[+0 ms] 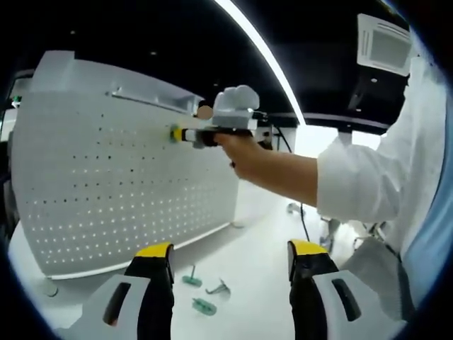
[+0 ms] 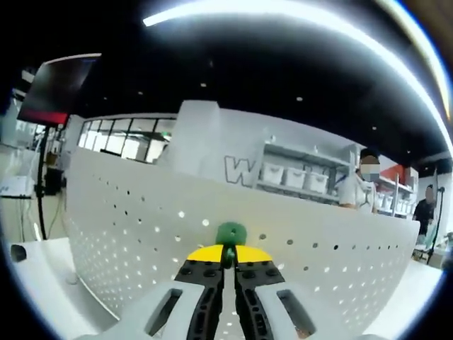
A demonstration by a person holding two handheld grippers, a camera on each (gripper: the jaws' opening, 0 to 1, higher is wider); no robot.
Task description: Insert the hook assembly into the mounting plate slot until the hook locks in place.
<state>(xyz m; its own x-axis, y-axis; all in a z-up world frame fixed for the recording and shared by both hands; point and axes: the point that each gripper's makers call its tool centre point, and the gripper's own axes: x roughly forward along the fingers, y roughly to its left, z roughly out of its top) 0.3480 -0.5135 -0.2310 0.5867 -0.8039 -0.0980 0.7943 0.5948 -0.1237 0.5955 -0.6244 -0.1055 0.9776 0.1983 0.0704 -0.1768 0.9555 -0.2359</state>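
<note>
In the left gripper view, the left hand-held gripper (image 1: 230, 258) stands wide, yellow-tipped jaws apart, holding nothing. Between them, on the smooth white bench (image 1: 255, 234), lie three small green-based metal hooks (image 1: 205, 287). Beyond stands the white perforated mounting plate (image 1: 127, 191). In the right gripper view, the right hand-held gripper (image 2: 228, 256) pinches a green hook base (image 2: 231, 232) against the plate; its metal prong is hidden.

Right claw (image 2: 228, 256) pinching green hook (image 2: 231, 232) (jaws closed), against pegboard (image 2: 127, 227)
</note>
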